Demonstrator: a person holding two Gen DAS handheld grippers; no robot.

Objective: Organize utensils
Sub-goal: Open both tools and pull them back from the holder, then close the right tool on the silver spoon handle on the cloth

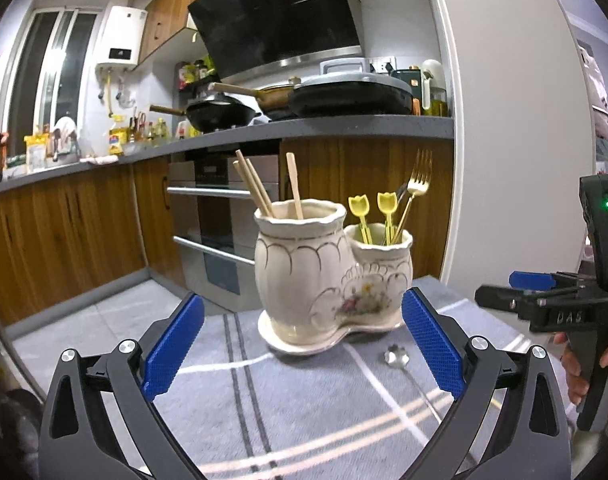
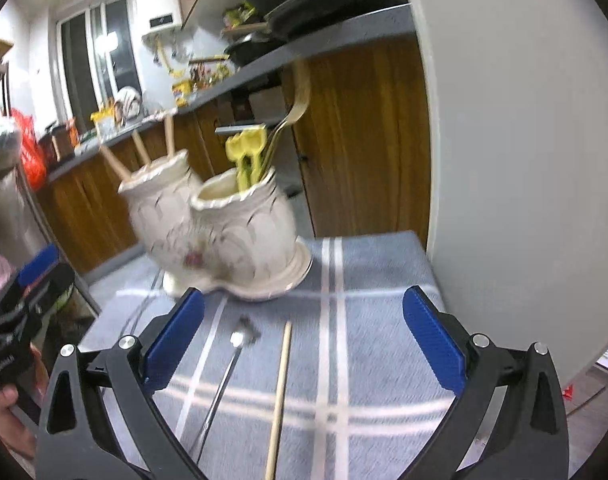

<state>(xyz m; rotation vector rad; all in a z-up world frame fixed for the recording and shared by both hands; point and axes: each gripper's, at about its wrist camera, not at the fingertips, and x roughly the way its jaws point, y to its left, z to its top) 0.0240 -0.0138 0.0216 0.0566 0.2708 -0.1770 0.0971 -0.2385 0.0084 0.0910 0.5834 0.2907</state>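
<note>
While both grippers gape empty, only the right view shows a chopstick (image 2: 279, 396) beside the spoon (image 2: 223, 380).

left wrist sharp, window glare | right wrist motion-blurred | fisheye edges bent, dark

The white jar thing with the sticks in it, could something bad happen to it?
Maybe. The ceramic holder stands near the table's far edge, so a bump from the open right gripper could push it off. The gold fork and chopsticks lean out high and could get snagged. The spoon and loose chopstick lie close together, so a grab might catch both.
</note>
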